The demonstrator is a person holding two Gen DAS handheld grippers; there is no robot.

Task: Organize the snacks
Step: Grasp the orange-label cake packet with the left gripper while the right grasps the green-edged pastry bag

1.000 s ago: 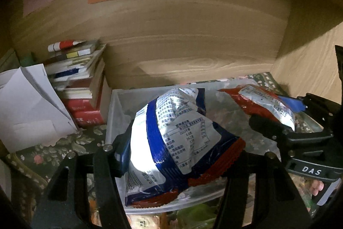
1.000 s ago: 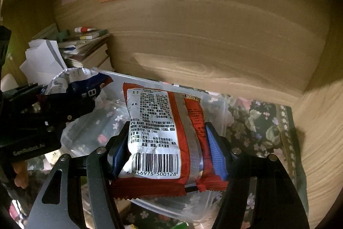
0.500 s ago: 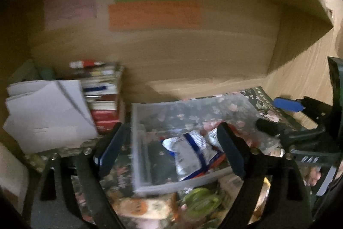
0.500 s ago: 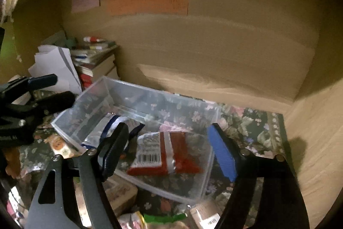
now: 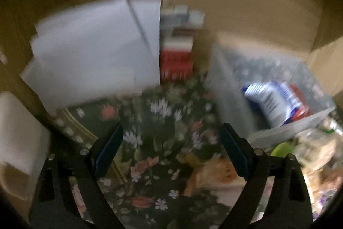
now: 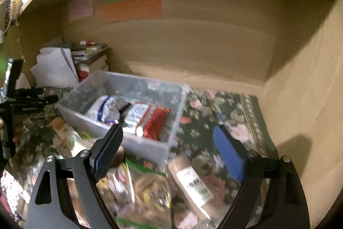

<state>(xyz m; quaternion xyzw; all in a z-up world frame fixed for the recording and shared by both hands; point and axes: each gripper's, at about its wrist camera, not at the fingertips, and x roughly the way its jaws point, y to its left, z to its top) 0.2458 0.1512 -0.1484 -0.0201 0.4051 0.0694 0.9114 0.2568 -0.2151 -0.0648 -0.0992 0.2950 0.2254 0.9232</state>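
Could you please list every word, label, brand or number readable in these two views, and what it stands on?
None reads; both views are motion-blurred.
Blue-and-white packet: print blurred.
Red packet: label blurred.
Tan packet: dark label marks, illegible.
Orange wall note: writing blurred.

Home desk nook: wooden alcove (image 6: 193, 46), floral cloth (image 6: 214, 113) on worktop, sticky notes (image 6: 128, 9) on back panel, book stack (image 6: 90, 57), loose papers (image 6: 55, 65), snack bin (image 6: 137, 87).
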